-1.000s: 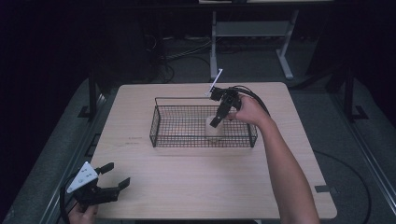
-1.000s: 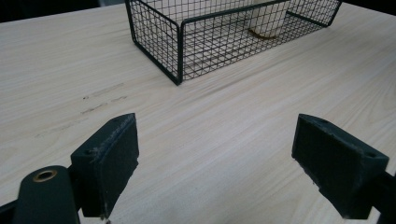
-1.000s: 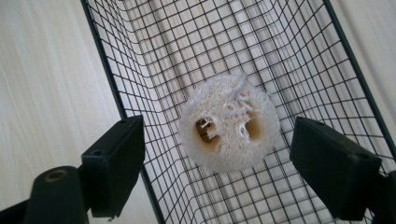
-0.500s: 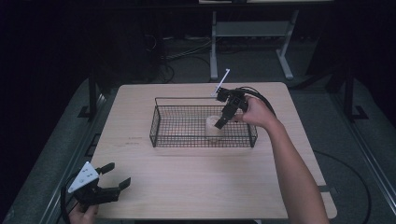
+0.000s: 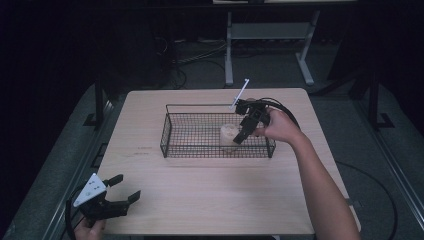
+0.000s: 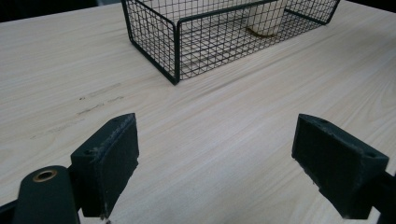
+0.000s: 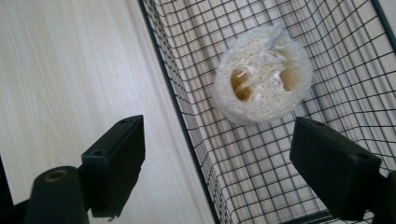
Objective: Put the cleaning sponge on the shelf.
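A pale round loofah piece [image 5: 228, 136] stands upright inside the black wire basket [image 5: 170, 130] at the table's middle. My right gripper [image 5: 243, 131] hangs open over the basket's right end, just right of the loofah and apart from it. In the right gripper view the loofah [image 7: 264, 74] lies on the basket floor beyond the wide-open jaws [image 7: 217, 158], with the basket rim [image 7: 173, 107] running between them. My left gripper [image 5: 126, 187] rests open at the table's near left corner. Its own view [image 6: 215, 158] faces the basket [image 6: 154, 28] and the loofah [image 6: 267, 18] farther off.
The light wooden table [image 5: 210, 200] has bare surface in front of and left of the basket. A white stick [image 5: 240, 93] rises from the right gripper. A metal stand [image 5: 270, 35] and cables sit on the dark floor behind the table.
The right hand and gripper have shifted slightly right, off the loofah, which stays standing in the basket. The left gripper has not moved.
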Action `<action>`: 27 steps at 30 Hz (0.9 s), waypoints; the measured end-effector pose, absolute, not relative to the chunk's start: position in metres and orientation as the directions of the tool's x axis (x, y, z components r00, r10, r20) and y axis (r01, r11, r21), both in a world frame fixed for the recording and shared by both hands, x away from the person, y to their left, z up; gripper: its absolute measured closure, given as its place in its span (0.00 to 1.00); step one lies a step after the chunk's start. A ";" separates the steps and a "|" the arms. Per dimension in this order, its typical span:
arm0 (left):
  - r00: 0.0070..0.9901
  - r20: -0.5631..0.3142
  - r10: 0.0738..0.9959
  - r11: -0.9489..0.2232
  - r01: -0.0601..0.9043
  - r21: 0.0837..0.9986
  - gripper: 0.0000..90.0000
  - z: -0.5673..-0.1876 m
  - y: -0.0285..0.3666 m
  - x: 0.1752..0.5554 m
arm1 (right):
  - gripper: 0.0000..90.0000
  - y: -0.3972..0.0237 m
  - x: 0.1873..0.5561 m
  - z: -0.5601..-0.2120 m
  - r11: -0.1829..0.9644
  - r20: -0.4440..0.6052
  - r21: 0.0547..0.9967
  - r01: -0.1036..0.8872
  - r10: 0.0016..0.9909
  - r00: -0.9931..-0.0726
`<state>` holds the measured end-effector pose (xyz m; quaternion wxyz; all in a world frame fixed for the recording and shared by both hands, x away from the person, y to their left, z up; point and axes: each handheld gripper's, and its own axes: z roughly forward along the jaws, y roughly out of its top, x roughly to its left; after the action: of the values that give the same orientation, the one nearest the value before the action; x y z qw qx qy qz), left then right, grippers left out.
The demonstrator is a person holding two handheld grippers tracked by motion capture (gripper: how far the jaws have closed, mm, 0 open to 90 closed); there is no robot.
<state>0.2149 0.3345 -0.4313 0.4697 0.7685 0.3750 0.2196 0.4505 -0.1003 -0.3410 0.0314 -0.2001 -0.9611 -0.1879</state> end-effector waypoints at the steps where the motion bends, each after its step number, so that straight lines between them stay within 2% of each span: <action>1: 0.622 -0.014 0.783 -0.278 0.370 0.886 0.15 -0.431 0.334 0.215 | 0.20 -0.100 0.449 -0.340 0.849 0.137 0.353 0.394 0.369 -0.919; 15: 0.622 -0.016 0.783 -0.275 0.369 0.888 0.15 -0.431 0.334 0.214 | 0.19 -0.103 0.427 -0.335 0.851 0.146 0.364 0.379 0.350 -0.925; 27: 0.621 -0.015 0.784 -0.275 0.369 0.888 0.16 -0.431 0.335 0.213 | 0.19 -0.106 0.414 -0.347 0.846 0.156 0.376 0.379 0.345 -0.925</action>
<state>0.2134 0.3345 -0.4308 0.4705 0.7675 0.3754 0.2205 0.4144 -0.1056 -0.3474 0.0414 -0.1886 -0.9598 -0.2039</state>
